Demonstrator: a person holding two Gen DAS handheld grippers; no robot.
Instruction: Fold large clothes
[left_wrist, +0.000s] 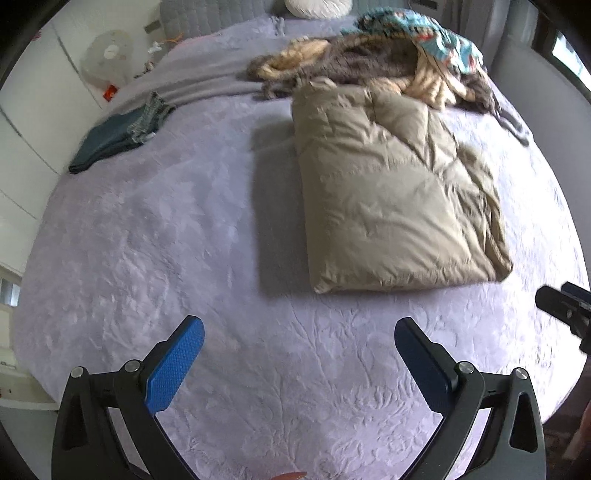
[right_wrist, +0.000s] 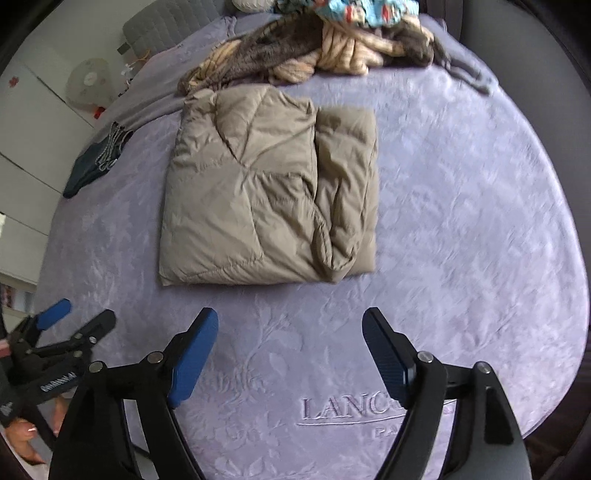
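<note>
Nearest the lens, the left gripper (left_wrist: 299, 334) holds its two blue-padded fingers (left_wrist: 175, 369) spread wide with nothing between them, hovering over the lavender bedspread (left_wrist: 166, 240). The right gripper (right_wrist: 290, 325) is likewise spread and empty, above embossed lettering (right_wrist: 354, 410) stitched into the cover; its tip also shows at the right edge of the left view.

The bedspread is a plush, leaf-embossed cover across a wide bed, with a grey quilted headboard (left_wrist: 218, 16) and one pale round cushion (left_wrist: 317, 6) at the far end. White cabinet doors (left_wrist: 26, 122) run along the bed's left side, and a white fan (left_wrist: 107, 55) stands beside them.

One tan puffer jacket (right_wrist: 258, 192) lies folded into a rough rectangle in the middle of the bed, with one sleeve laid along its right side. One heap of unfolded clothes (left_wrist: 373, 66), in furry brown, cream stripes and a teal print, sits just behind it, touching its far edge. One dark teal folded garment (left_wrist: 118, 136) lies well apart near the left edge.

Bare cover lies between the grippers and the jacket's near hem, and to both sides of the jacket.
</note>
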